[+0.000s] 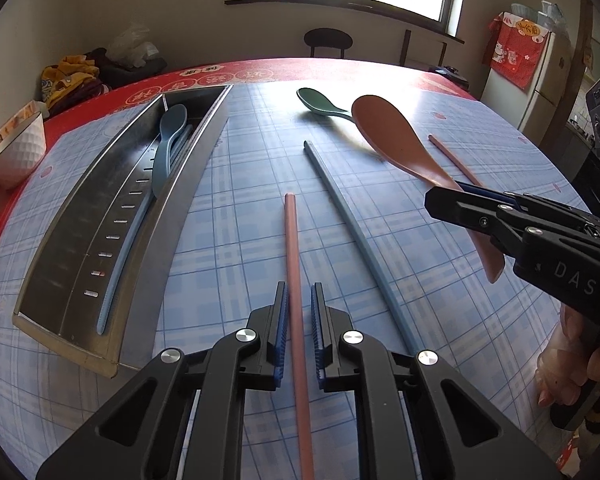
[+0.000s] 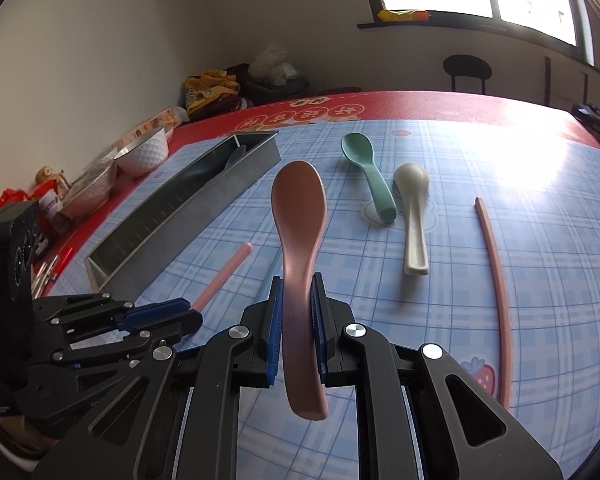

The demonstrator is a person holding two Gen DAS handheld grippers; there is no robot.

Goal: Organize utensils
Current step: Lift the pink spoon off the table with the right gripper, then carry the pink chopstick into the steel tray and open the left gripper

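On the blue plaid, glossy tablecloth [image 1: 240, 216], the left gripper [image 1: 299, 312] pinches a slim, matte pink chopstick [image 1: 294, 264] between ribbed blue pads. The right gripper [image 2: 296, 300] clamps the handle of a broad, smooth pink spoon [image 2: 298, 204], lifted off the cloth. A long brushed-steel tray [image 1: 140, 248] holds a blue spoon [image 1: 168, 132]. Green [image 2: 364, 164] and speckled cream [image 2: 414, 216] spoons lie nearby.

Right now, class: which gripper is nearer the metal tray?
Left. The left gripper, shut on a pink chopstick, sits just beside the metal tray; the right gripper, holding the pink spoon, is farther off.
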